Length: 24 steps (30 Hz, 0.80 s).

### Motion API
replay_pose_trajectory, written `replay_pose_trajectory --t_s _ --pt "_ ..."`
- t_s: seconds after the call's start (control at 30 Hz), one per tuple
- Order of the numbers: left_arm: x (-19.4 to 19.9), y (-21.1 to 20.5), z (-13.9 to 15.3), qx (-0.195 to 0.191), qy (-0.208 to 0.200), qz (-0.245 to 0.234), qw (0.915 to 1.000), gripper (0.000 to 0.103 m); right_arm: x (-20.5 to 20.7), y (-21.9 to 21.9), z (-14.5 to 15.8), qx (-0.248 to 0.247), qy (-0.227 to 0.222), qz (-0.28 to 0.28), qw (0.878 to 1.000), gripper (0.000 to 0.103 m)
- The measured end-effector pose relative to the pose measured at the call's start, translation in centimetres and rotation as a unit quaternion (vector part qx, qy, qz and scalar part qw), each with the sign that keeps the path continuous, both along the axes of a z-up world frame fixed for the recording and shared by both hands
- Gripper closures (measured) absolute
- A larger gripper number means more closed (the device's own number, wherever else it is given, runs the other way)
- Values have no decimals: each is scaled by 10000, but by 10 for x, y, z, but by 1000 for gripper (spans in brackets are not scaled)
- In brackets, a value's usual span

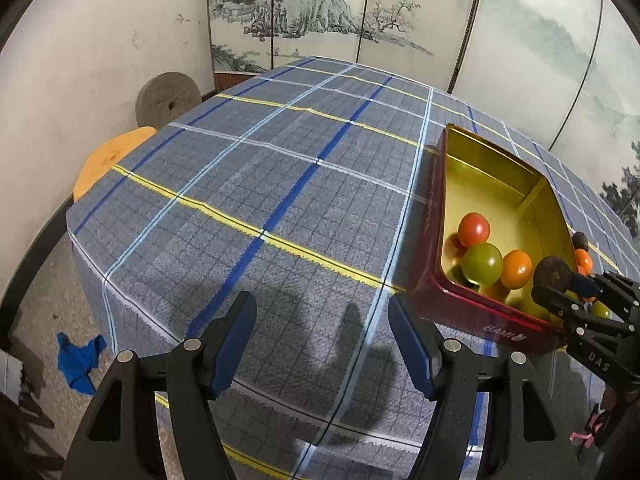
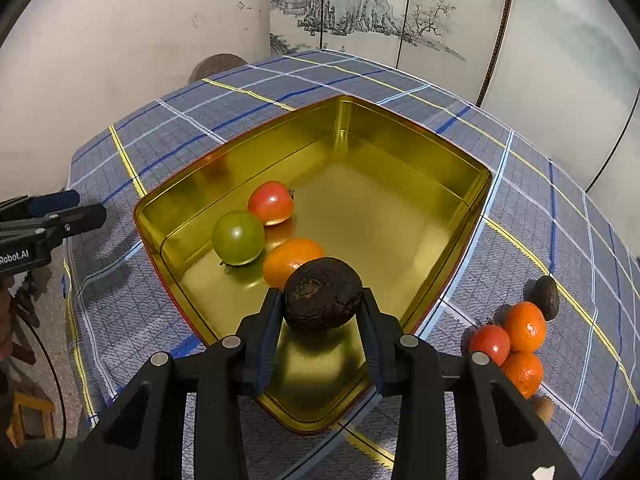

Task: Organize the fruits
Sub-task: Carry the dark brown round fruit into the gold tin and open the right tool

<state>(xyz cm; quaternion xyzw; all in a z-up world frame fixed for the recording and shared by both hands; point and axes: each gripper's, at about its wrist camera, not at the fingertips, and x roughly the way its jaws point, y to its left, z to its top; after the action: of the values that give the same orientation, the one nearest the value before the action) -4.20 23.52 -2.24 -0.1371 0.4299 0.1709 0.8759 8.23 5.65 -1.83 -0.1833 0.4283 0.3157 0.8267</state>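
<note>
The right gripper [image 2: 322,304] was clamped on a dark brown, wrinkled round fruit [image 2: 322,294], its blue pads pressing the fruit's left and right sides. The fruit hung above the near corner of an open tin box [image 2: 452,248], gold inside and red outside. It was close to spherical, so no long axis could be told; a puckered scar faced the camera. Inside the tin lay a red tomato [image 2: 271,203], a green tomato [image 2: 238,237] and an orange mandarin [image 2: 286,260], touching in a cluster. The tin's red side read "BAMI". On the plaid tablecloth [image 1: 280,184] the left gripper [image 1: 322,344] hovered, jaws partly apart and empty. Its body read "Robot.AI"; the right one showed "DAS".
</note>
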Motion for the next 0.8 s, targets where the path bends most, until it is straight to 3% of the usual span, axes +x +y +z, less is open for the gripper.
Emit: replay_pose_trajectory --t_s 0.8 --pt "7 -18 4 42 8 -246 9997 33 -1 -1 3 132 49 -21 9999 65"
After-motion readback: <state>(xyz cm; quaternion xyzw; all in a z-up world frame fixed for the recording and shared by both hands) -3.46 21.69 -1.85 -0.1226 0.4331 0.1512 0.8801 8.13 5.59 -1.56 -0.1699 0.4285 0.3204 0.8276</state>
